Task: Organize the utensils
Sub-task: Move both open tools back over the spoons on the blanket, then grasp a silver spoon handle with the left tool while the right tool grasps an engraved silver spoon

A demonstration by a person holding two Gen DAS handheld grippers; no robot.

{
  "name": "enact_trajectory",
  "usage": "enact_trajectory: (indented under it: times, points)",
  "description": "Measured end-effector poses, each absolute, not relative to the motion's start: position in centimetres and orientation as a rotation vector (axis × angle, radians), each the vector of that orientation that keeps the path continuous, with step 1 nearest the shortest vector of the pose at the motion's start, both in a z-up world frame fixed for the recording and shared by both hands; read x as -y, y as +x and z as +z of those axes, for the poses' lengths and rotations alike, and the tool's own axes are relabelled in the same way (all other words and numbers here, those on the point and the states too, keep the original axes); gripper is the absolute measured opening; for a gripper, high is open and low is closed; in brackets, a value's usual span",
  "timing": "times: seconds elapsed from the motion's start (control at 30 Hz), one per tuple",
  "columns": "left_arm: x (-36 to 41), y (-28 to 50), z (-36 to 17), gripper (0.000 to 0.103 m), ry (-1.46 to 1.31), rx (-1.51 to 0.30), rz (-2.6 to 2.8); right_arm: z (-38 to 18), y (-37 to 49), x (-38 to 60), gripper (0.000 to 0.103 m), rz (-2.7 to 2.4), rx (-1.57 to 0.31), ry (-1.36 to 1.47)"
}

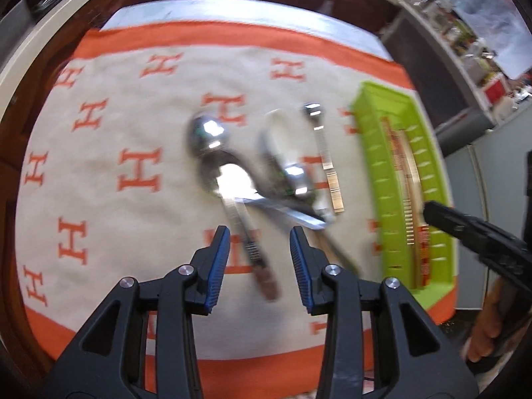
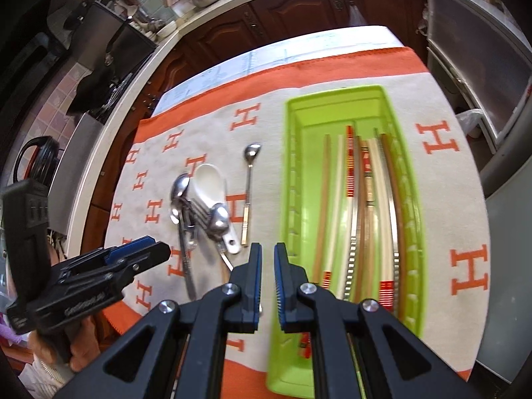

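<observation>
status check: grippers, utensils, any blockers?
Left gripper open, empty, over spoon pile. Right gripper nearly shut, empty, at green tray edge. Chopsticks in tray; spoons overlap on the cloth.

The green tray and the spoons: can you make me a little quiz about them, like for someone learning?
1. True or false: the chopsticks lie inside the green tray.
2. What lies just left of the tray in the right wrist view, apart from the pile? A) a small metal spoon B) a cup C) a knife
3. Fill in: the white ceramic spoon lies in the pile of ______ spoons on the orange and white cloth.

Key: 1 true. 2 A, the small metal spoon. 3 metal.
</observation>
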State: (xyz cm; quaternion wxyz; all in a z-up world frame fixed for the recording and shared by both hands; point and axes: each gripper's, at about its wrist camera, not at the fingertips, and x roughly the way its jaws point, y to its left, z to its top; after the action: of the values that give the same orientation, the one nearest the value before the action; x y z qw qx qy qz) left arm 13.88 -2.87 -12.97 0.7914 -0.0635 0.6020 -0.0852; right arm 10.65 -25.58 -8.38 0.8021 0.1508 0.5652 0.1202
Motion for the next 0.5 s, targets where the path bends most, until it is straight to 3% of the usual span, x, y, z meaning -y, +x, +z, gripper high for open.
enact_trajectory:
  times: [0.5]
  points:
    - [0.2,16.9,-17.9,0.034,-0.185,-1.38,-0.137,-10.2,11.9,21.3,0.007,0.319,-1.267,0.301]
